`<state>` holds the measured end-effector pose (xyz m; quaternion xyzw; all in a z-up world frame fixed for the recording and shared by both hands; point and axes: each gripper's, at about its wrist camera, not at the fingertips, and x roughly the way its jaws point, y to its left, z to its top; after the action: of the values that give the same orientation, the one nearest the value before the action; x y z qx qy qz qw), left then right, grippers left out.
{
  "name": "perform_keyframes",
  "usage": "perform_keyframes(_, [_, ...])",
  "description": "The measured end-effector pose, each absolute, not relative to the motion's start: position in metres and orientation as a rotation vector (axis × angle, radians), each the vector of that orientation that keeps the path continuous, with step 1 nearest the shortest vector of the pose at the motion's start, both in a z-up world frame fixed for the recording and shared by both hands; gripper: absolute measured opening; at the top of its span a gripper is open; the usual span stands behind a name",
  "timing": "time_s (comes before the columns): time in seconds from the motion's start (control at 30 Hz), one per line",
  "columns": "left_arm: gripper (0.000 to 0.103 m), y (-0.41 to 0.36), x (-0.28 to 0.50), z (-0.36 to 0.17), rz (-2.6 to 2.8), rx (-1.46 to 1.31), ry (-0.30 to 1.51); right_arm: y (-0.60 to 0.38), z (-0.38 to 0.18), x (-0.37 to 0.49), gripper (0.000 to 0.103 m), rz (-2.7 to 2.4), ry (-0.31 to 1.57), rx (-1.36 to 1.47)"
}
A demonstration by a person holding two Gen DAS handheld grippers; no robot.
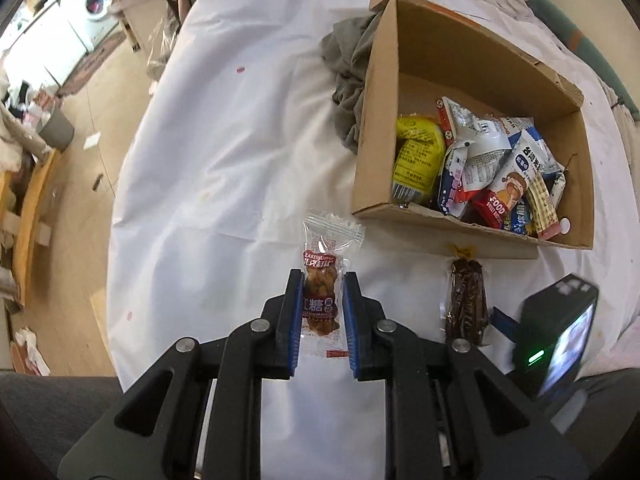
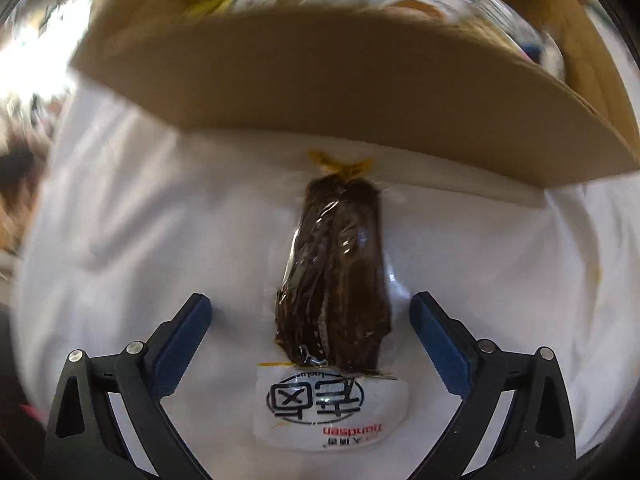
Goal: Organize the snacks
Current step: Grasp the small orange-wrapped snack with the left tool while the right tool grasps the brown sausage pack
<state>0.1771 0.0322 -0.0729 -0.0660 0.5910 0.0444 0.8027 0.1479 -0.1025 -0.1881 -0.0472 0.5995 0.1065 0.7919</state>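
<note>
My left gripper [image 1: 322,280] is shut on a clear packet of brown-sugar snack [image 1: 322,288], over the white cloth. A dark brown vacuum-packed snack [image 1: 466,304] lies on the cloth just in front of the cardboard box [image 1: 380,120]. In the right wrist view the same dark snack [image 2: 336,280] lies between the open fingers of my right gripper [image 2: 310,300], apart from both pads. The box's near wall [image 2: 320,92] stands just beyond it. The box holds several snack packets [image 1: 480,160]. The right gripper's body [image 1: 556,340] shows at the lower right of the left wrist view.
A white cloth [image 1: 224,140] covers the table. A grey crumpled cloth [image 1: 348,80] lies against the box's left wall. The table edge drops to a wooden floor [image 1: 80,180] at the left, with clutter and a washing machine [image 1: 96,4] beyond.
</note>
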Motion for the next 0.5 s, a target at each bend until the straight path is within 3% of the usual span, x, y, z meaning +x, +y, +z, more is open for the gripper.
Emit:
perform_keyframes(0.23, [0.016,0.028,0.176,-0.078,0.101,-0.129,1.273,-0.113,-0.191,0.152,0.100,0.250,1.317,-0.078])
perform_keyframes(0.37, [0.016,0.026,0.176,-0.084,0.118,-0.110,1.279,-0.123,-0.181,0.153,0.067,0.256,1.301,-0.068])
perform_keyframes(0.5, [0.016,0.026,0.175,-0.090,0.133,-0.089,1.290,-0.138,-0.177,0.153,0.061,0.276,1.308,-0.009])
